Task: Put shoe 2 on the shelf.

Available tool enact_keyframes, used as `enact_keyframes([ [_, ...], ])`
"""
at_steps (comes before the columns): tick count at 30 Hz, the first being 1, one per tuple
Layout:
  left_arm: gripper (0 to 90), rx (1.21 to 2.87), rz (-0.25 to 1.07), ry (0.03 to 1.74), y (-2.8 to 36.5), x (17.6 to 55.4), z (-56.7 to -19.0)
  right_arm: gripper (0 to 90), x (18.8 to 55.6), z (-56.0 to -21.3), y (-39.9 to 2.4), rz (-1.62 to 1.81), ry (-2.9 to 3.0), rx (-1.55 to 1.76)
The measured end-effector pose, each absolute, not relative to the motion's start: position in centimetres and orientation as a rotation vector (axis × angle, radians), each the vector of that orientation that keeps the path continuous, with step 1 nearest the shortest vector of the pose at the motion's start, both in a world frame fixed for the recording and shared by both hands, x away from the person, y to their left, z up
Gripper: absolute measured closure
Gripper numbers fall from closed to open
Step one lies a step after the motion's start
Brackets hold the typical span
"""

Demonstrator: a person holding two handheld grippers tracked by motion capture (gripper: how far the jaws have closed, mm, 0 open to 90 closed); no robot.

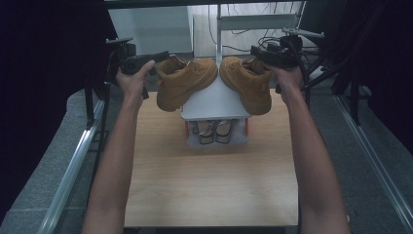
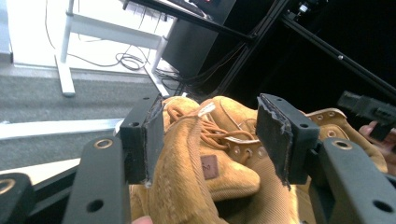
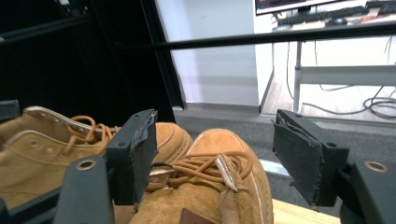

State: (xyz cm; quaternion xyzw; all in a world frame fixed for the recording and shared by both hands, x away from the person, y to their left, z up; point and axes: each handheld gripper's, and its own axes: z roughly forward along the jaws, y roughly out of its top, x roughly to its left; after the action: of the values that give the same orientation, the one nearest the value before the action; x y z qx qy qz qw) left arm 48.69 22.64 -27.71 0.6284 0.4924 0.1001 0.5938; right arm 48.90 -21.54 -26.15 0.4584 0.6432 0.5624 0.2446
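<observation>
Resting on the rack's white top shelf [image 1: 214,105]: two tan boots. Left gripper [image 1: 163,56] spread wide behind left boot [image 1: 182,80]; right gripper [image 1: 257,52] spread wide behind right boot [image 1: 246,80]. Neither grips.

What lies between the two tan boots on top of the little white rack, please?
In the high view a bare wedge of the white rack top separates the left boot and right boot; their toes nearly meet.

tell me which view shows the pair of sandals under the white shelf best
The high view: the sandals sit side by side under the white shelf, seen from above. The two gripper views show the tan boots instead.
</observation>
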Motion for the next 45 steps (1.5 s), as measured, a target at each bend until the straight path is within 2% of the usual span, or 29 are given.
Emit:
enact_keyframes([
  [3, 44.9, 1.473, 0.265, 1.128, 23.0, 47.6, -27.1, 38.0, 47.8, -25.5, -22.2, 1.55, 1.753, 1.232],
  [7, 57.9, 1.474, 0.291, 1.104, 24.0, 46.2, -26.7, 48.3, 46.0, -25.2, -23.5, 1.584, 1.739, 1.217],
  [14, 73.7, 1.477, 0.308, 1.093, 26.6, 43.5, -27.3, 58.7, 43.3, -25.7, -25.7, 1.593, 1.746, 1.219],
  [21, 85.6, 1.509, 0.338, 1.131, 28.5, 41.8, -29.2, 77.7, 41.9, -27.0, -27.5, 1.543, 1.783, 1.236],
  [25, 88.7, 1.55, 0.33, 1.157, 28.4, 42.2, -30.9, 86.4, 42.0, -28.4, -27.8, 1.499, 1.81, 1.267],
  [32, 88.9, 1.602, 0.297, 1.205, 27.2, 43.9, -33.3, 89.4, 43.1, -31.1, -27.2, 1.416, 1.859, 1.316],
  [45, 89.2, 1.643, 0.253, 1.231, 25.1, 46.2, -34.9, 89.6, 45.2, -34.3, -24.5, 1.287, 1.89, 1.338],
])
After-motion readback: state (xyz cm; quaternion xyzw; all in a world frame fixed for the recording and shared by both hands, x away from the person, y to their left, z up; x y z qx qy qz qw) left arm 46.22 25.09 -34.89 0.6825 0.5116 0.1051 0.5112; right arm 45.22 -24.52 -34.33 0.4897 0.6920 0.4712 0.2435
